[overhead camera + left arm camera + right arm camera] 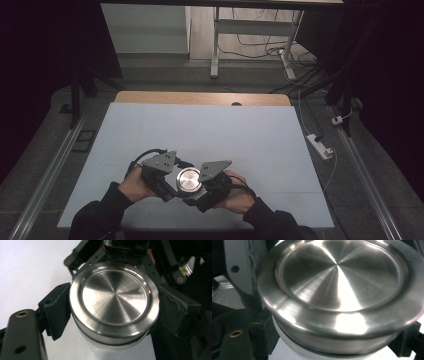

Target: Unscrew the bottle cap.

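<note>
High view shows both tongs, left (pixel 172 186) and right (pixel 199 189), clamped on the steel lid (pixel 189 180) of a white container (pixel 100 350) near the desk's (pixel 200 125) front edge; uneven twisting could tip it.

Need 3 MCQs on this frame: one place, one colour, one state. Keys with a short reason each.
1. Where does the white container with the brushed steel lid stand?
A. on the table's near part, between both grippers
B. at the far edge
C. on the floor

2. The lid's colour?
A. red
B. silver
C. blue

3. The left gripper is:
A. wide open, away from the lid
B. lying flat on the table
C. closed on the lid's rim

Keys:
1 A: the high view shows it between the left gripper and the right gripper on the white table.
2 B: bare brushed metal.
3 C: in the left gripper view both fingers press the rim.
</note>
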Tool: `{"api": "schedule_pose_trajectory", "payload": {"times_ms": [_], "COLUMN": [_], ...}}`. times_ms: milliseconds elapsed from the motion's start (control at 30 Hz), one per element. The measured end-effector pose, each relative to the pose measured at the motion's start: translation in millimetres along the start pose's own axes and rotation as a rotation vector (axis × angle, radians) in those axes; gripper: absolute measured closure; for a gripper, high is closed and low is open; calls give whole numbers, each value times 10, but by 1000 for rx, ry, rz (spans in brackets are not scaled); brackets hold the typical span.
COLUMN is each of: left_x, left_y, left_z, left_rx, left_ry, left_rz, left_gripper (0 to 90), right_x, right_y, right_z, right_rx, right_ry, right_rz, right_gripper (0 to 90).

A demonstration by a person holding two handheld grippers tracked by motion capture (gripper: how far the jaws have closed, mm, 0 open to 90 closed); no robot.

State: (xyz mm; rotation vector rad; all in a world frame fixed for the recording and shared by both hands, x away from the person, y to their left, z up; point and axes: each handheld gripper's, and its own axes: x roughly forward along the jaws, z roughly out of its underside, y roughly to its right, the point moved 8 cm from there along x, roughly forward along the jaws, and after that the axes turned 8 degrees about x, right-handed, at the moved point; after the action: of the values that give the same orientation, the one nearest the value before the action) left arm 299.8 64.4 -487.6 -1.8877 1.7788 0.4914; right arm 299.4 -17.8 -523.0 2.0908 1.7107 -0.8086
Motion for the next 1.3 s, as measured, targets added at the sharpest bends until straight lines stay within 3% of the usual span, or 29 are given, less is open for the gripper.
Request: {"api": "schedule_pose_trajectory", "payload": {"times_ms": [233, 267, 333, 500, 567, 667, 767, 900, 967, 1067, 1133, 1233, 1300], "left_x": [118, 138, 152, 22, -70, -156, -170, -125, -93, -65, -62, -57, -27], "left_y": [-143, -153, -164, -169, -158, -103, -39, 36, 84, 131, 132, 76, 16], "left_z": [-59, -74, -90, -117, -110, -74, -24, -8, -6, -3, -11, -25, -36], "left_rx": [-150, -163, -150, -138, -109, -46, 11, 47, 73, 106, 112, 82, 37], "left_ry": [-10, -15, -31, 43, 56, 39, 2, -3, -13, -29, -22, -13, -7], "left_rz": [-194, -223, -244, -178, -143, -73, -20, 49, 82, 101, 87, 38, -11], "left_gripper": [186, 186, 184, 96, 64, 68, 73, 94, 115, 155, 190, 198, 201], "right_x": [-32, -38, -42, -41, -39, -31, -19, 8, 22, 46, 51, 41, 31], "right_y": [209, 240, 277, 260, 249, 192, 103, -36, -91, -141, -144, -101, -33], "right_z": [-2, -1, 3, 1, 3, 3, -1, 1, 12, 23, 21, 12, 5], "right_rx": [98, 113, 118, 106, 91, 87, 44, -6, -26, -48, -52, -35, -8], "right_ry": [22, 26, 34, 42, 40, 33, 21, 4, -14, -28, -28, -24, -16], "right_rz": [126, 150, 182, 169, 149, 90, 31, -48, -65, -80, -79, -49, -18], "right_gripper": [145, 145, 145, 145, 146, 146, 145, 145, 145, 145, 145, 145, 146]}}
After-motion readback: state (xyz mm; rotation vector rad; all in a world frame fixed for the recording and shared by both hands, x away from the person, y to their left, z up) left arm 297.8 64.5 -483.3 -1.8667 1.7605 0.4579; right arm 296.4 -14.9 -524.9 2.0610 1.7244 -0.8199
